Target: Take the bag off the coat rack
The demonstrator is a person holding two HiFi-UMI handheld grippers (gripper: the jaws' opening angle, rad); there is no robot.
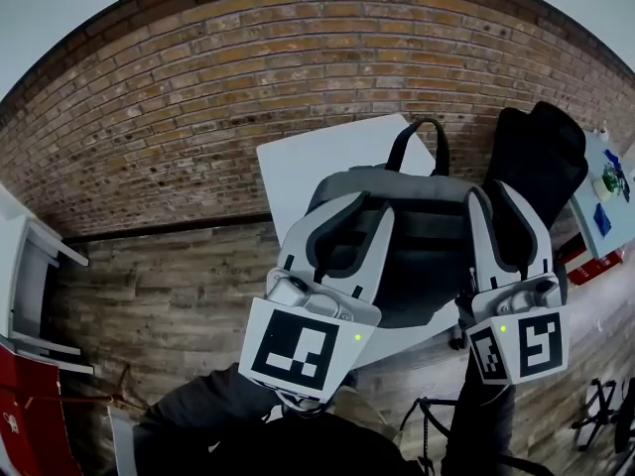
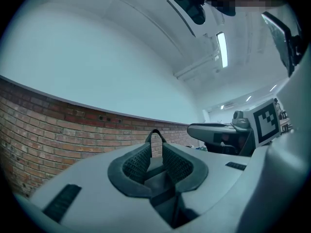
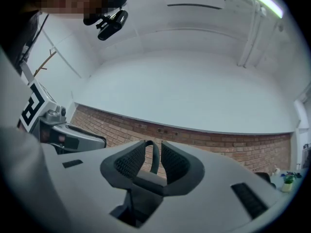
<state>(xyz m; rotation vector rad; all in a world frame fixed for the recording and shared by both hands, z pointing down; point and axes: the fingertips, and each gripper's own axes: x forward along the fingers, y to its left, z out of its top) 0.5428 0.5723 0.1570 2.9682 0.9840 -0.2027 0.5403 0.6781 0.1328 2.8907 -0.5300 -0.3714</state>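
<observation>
Brick wall across the top, plank floor below it, and dead centre the white table. On that table lies the grey bag. No hook shows anywhere near it and no coat rack can be made out for sure, so I'd judge the lifting-off is done.

The bag's long axis runs twelve to six, with the carry handle standing up at the twelve o'clock end, toward the wall. At two o'clock from the bag and right up against it sits a black bundle, either a coat or a second bag, hard to say which.

Now the grippers. The left gripper reaches in from seven o'clock over the bag's left shoulder. The right gripper comes from five o'clock over its right edge. Both overlap the bag and neither is clearly nearer. The handle lies at one o'clock from the left gripper and eleven from the right. Whether they rest on the fabric or float above it, I can't tell.

The left's jaws stand apart, with a dark loop showing at the far end of the gap and the pads not pressing it. The right is the same, a thin dark strap in the gap with brick visible either side. Both look loose and are gripping nothing.

Any move on the right has that black bundle crowding it.
</observation>
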